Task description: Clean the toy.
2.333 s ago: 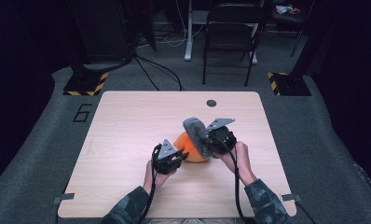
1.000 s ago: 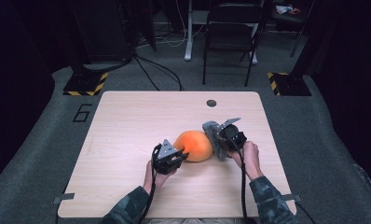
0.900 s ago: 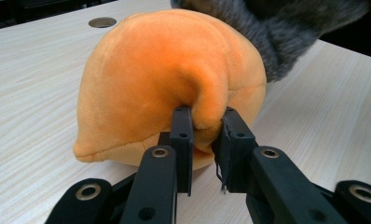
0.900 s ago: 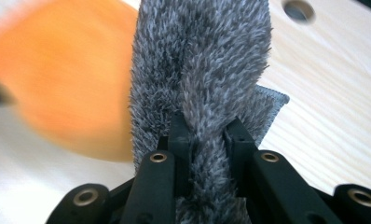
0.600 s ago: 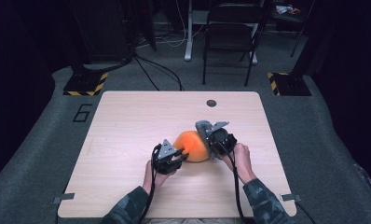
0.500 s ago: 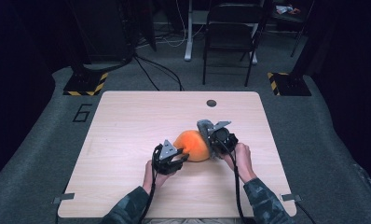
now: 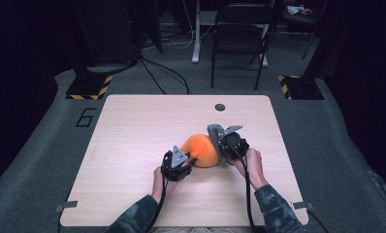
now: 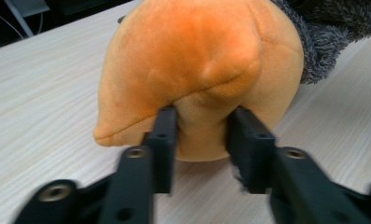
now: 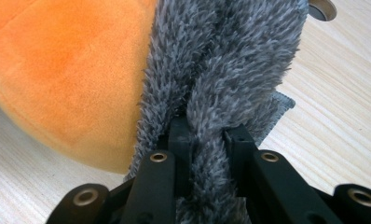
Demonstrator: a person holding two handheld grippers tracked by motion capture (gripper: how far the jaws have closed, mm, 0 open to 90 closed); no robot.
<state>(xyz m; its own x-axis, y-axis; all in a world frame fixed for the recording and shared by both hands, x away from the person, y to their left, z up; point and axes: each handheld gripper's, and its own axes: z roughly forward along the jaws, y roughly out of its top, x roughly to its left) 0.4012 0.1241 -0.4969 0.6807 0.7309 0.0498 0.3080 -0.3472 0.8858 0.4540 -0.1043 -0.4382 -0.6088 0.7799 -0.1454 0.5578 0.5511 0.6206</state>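
An orange plush toy [image 7: 201, 150] with a grey furry part [image 7: 214, 132] lies near the middle of the wooden table [image 7: 133, 126]. In the left gripper view the round orange body [image 8: 197, 60] bulges above my left gripper [image 8: 202, 135], whose jaws pinch a fold of orange fabric. The high view has that left gripper [image 7: 177, 165] at the toy's near left side. My right gripper [image 9: 208, 135] is shut on the grey fur [image 9: 230, 60], with the orange body [image 9: 72, 79] to its left. Seen from above, my right gripper [image 7: 229, 144] sits at the toy's right.
A small dark round hole [image 7: 220, 107] marks the table's far side. A black folding chair [image 7: 239, 34] stands beyond the table, with cables on the floor. Yellow-black striped bases [image 7: 88, 87] flank the far corners. A "6" [image 7: 86, 117] is marked on the floor at left.
My right gripper swung out to the right with the grey fur, then came back in against the orange body. The left gripper stayed put on the toy.
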